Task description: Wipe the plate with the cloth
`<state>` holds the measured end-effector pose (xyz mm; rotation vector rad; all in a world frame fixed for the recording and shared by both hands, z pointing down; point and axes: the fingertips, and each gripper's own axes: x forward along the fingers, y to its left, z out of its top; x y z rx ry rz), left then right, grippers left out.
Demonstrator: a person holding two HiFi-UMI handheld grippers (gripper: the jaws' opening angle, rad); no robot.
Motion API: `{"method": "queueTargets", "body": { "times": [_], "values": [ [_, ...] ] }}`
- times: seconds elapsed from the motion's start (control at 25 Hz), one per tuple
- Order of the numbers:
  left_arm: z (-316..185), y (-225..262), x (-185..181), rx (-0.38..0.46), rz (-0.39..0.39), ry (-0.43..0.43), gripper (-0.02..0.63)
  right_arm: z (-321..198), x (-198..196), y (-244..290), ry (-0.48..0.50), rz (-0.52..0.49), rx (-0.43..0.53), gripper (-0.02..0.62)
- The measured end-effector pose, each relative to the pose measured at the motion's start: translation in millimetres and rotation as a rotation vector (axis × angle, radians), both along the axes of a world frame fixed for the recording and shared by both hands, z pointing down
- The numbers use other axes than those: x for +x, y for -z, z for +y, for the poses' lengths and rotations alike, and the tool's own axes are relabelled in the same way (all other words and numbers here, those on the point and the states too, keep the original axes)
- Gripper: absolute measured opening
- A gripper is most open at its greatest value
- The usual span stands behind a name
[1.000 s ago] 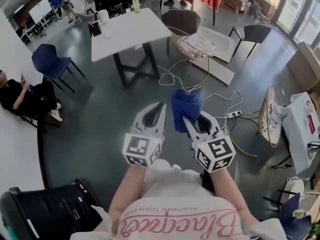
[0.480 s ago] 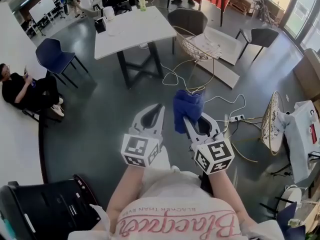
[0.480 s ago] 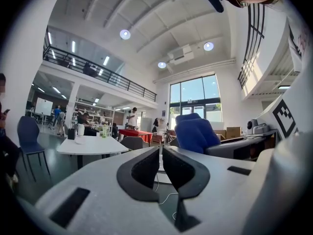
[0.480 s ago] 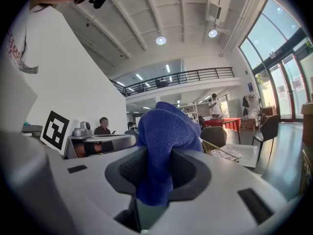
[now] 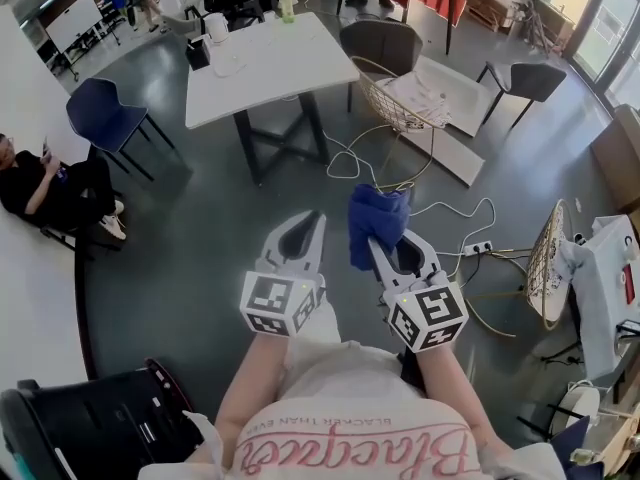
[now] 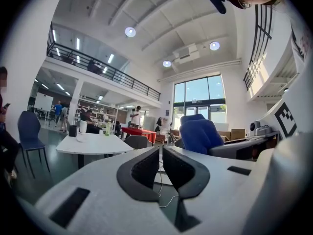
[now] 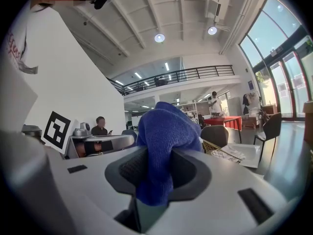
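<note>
Though no plate is in view, my right gripper (image 5: 381, 249) clamps the blue cloth (image 5: 376, 220), bunched past its tips toward the far white table (image 5: 272, 60); my left gripper (image 5: 310, 224), just left of it, is closed, empty.

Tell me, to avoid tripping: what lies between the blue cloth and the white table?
Head view: grey floor with a loose white cable lies between the blue cloth and the white table.
</note>
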<state>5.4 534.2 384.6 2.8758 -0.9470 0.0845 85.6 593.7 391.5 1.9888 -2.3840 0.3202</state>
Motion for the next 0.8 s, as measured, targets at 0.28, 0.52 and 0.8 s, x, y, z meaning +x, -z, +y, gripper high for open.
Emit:
{"method": "queueTargets", "body": {
  "times": [0.28,0.52,0.8],
  "values": [
    [-76.5,3.4,7.9,0.003,0.016,0.018,0.014,-76.8,9.7,-1.1,0.005,-0.004,-0.008,0.104],
    [-140.4,9.7,3.6,0.006,0.015,0.044,0.012,-144.0,1.3,3.6,0.047,0.005,-0.012,0.104],
    [-215.7,10.2,-5.8,-0.004,0.008,0.061,0.014,-222.2,-5.4,6.9,0.060,0.008,-0.018,0.104]
  ]
}}
